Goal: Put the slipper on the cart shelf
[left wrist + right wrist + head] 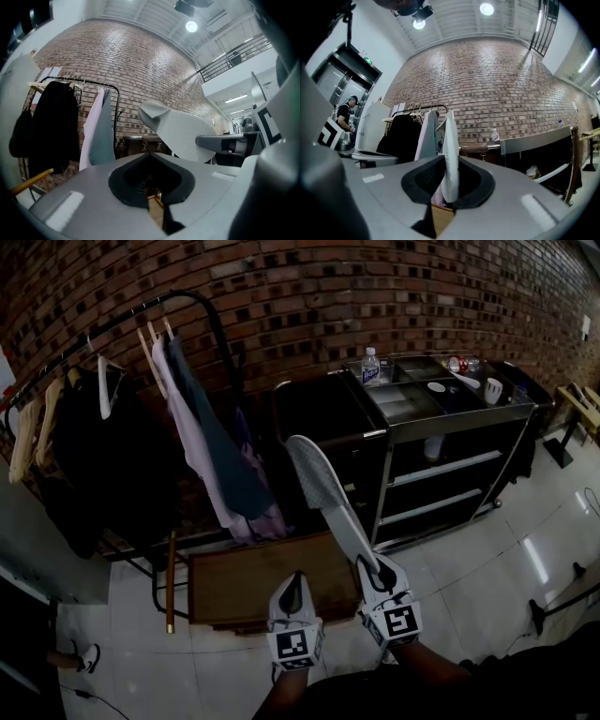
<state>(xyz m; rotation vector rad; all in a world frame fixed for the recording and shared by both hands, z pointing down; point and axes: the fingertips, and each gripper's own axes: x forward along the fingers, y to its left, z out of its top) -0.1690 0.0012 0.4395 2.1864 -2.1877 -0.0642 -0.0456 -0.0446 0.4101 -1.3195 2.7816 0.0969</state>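
Pinches the flat white textured slipper [323, 486] in the right gripper [368, 565], pads pressed onto one end of the thin sole, which shows edge-on between them, so that the free length sticks out forward and up toward the black metal cart with open shelves [457, 415]. Holds the slipper in the air well short of the cart, off its left end and touching none of its shelves. Grips it by the end, most likely, so that the long part can slide onto a shelf ahead of the jaws. Carries the left gripper [296, 589] just beside the right one, on the side farther from the cart's shelves, jaws pressed together on nothing. Leaves it idle, apparently, since one pinch is enough for so light a thing. Hovers both tools above a low brown wooden platform [253, 589] in front of the cart's left end. Finds the cart's top already taken up by a clear plastic water bottle with a blue label [371, 367], a white cup [493, 390] and small items in its trays, which makes the pale shelves lower down the likelier target. Calls next, judging by this, for a reach toward those shelves with the sole turned flat before release. Risks catching the floppy free end on a shelf's front rail.
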